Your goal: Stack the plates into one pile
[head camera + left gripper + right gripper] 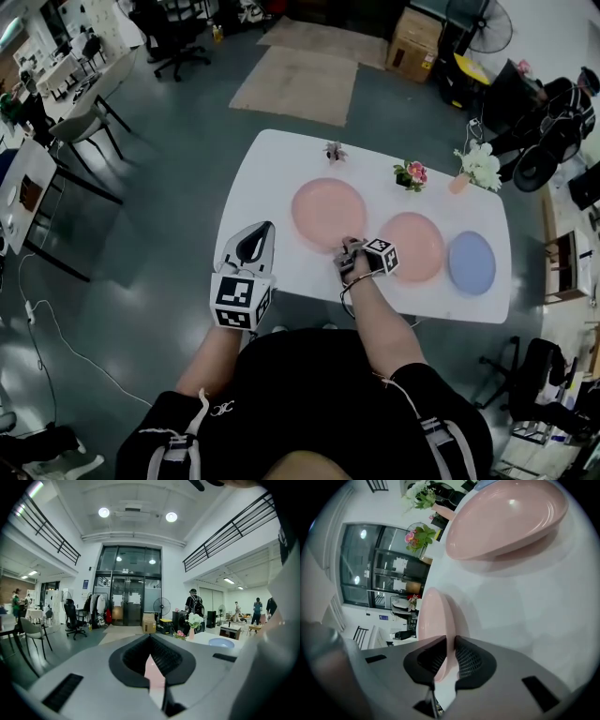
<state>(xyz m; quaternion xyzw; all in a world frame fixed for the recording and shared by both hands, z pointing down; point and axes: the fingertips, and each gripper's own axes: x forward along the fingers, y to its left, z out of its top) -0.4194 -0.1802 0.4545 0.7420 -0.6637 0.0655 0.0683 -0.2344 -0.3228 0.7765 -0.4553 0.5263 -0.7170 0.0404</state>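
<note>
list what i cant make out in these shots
- Head view: the right gripper hides where its fingers meet the larger pink plate.
- Left gripper view: the left gripper's own body hides most of the table.
- Head view: far-edge ornament too small to identify.

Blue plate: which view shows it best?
Head view: the whole blue plate shows, at the table's right end. Left gripper view catches it small and nearly edge-on; right gripper view shows at most a bluish sliver at its top edge.
</note>
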